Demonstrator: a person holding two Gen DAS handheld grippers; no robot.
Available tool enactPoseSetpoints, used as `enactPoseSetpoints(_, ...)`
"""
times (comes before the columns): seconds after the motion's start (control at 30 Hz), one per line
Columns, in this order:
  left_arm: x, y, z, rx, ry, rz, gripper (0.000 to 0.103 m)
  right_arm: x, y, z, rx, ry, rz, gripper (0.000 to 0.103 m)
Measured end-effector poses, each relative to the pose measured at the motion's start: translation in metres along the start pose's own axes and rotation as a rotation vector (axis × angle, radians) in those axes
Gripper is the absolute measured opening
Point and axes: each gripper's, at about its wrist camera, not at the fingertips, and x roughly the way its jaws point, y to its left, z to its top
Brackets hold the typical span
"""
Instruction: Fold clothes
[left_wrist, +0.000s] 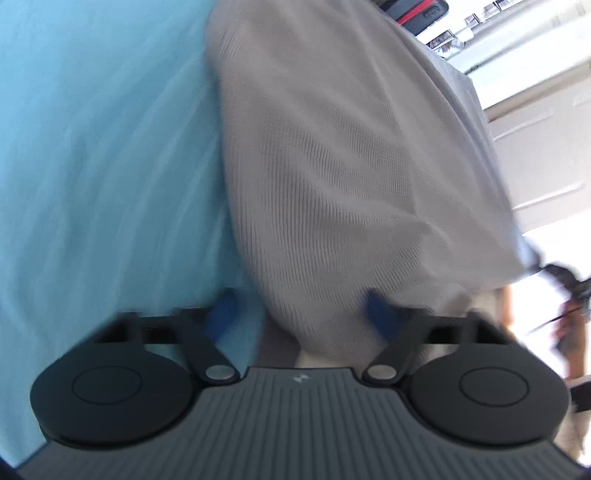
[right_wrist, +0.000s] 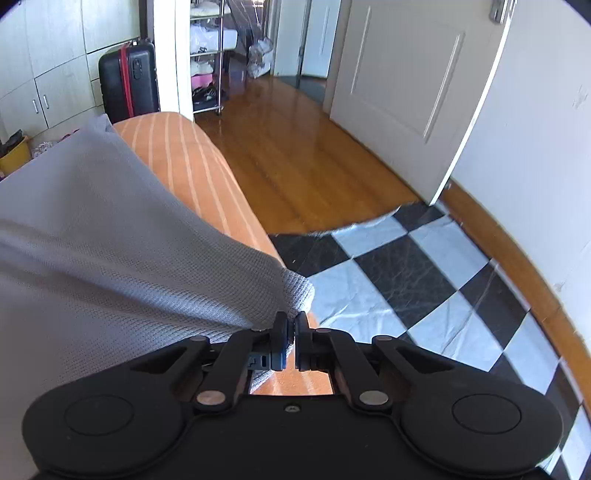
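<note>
Orange striped bed (right_wrist: 192, 173) runs toward eleven o'clock, grey garment (right_wrist: 110, 240) draped across it; blue sheet (left_wrist: 92, 166) spreads beside the cloth.

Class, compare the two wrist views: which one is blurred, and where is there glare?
Left wrist view: motion-blurred, grey garment soft, right edge overexposed white. Right wrist view: sharp, knit weave clear near the right gripper; glare streaks on the wooden floor; fisheye bends the door.

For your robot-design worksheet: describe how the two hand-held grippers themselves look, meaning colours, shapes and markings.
The left hand-held gripper has a black ribbed body with a small logo, two round discs, silver pivot pins and blue fingers. The right hand-held gripper is matt black, with the same discs, pins and linkage arms. No cables show.
</note>
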Motion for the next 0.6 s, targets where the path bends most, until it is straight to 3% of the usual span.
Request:
enactPoseSetpoints(0.03, -0.003, -0.013, 0.005, 0.073, -0.027, 0.049, 0.004, -0.011, 0.004, 0.001, -0.021, -0.048, -0.028, 0.021)
enactPoseSetpoints(0.07, -0.009, -0.025, 0.008, 0.129, -0.063, 0.075, 0.004, -0.023, 0.008, 0.002, -0.043, -0.098, -0.059, 0.044)
enactPoseSetpoints(0.1, -0.015, -0.036, 0.012, 0.173, -0.094, 0.082, 0.004, -0.035, 0.014, 0.005, -0.069, -0.155, -0.102, 0.054)
enactPoseSetpoints(0.17, -0.025, -0.054, 0.02, 0.212, -0.134, 0.028, 0.004, -0.06, 0.023, 0.009, -0.107, -0.272, -0.145, 0.06)
enactPoseSetpoints(0.23, -0.023, -0.066, 0.03, 0.232, -0.146, -0.019, 0.004, -0.086, 0.033, 0.014, -0.115, -0.336, -0.067, 0.061)
enactPoseSetpoints(0.47, 0.018, -0.085, 0.061, 0.23, -0.104, -0.153, 0.004, -0.122, 0.12, 0.006, -0.273, -0.105, 0.883, 0.06)
enactPoseSetpoints(0.53, 0.031, -0.083, 0.066, 0.225, -0.074, -0.183, 0.004, -0.13, 0.16, -0.013, -0.442, -0.034, 0.986, 0.06)
enactPoseSetpoints(0.6, 0.038, -0.087, 0.067, 0.234, -0.067, -0.192, 0.004, -0.127, 0.191, -0.036, -0.611, 0.031, 1.016, 0.059)
